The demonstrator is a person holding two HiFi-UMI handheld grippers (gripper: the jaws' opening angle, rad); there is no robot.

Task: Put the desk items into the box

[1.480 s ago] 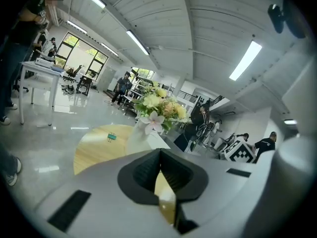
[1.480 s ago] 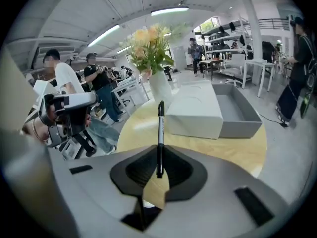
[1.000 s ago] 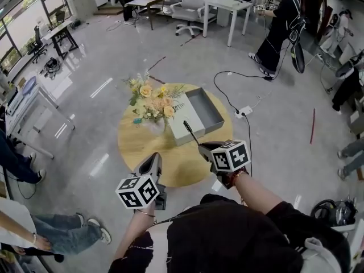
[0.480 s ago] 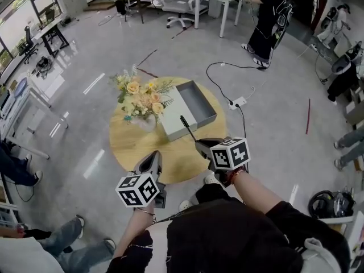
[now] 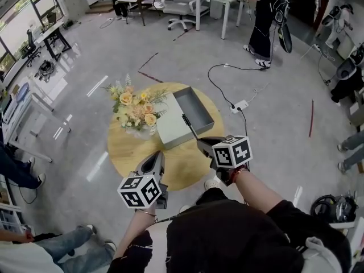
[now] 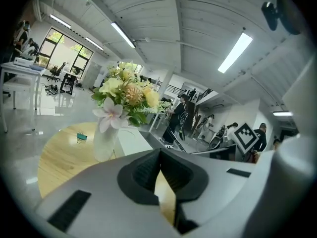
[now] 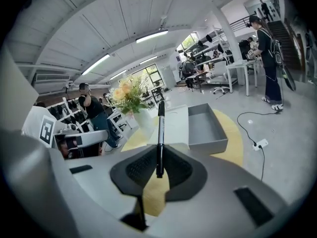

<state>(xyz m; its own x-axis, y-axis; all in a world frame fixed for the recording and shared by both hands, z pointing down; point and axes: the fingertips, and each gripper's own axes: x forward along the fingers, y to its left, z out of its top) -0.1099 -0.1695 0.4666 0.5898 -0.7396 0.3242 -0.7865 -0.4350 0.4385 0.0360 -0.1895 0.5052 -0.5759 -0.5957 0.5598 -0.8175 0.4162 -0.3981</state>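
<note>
Since 1 second ago the round table (image 5: 136,152) with the flowers (image 5: 133,104) and the grey box (image 5: 193,107) has slid a little left in the head view, and the right gripper (image 5: 201,145) holds a black pen (image 5: 189,127) that points toward the box. In the left gripper view the left gripper (image 6: 159,153) has its 2 jaws touching at the tips with nothing between them. In the right gripper view the 2 jaws squeeze the pen, and the open box sits on the table just past it.
</note>
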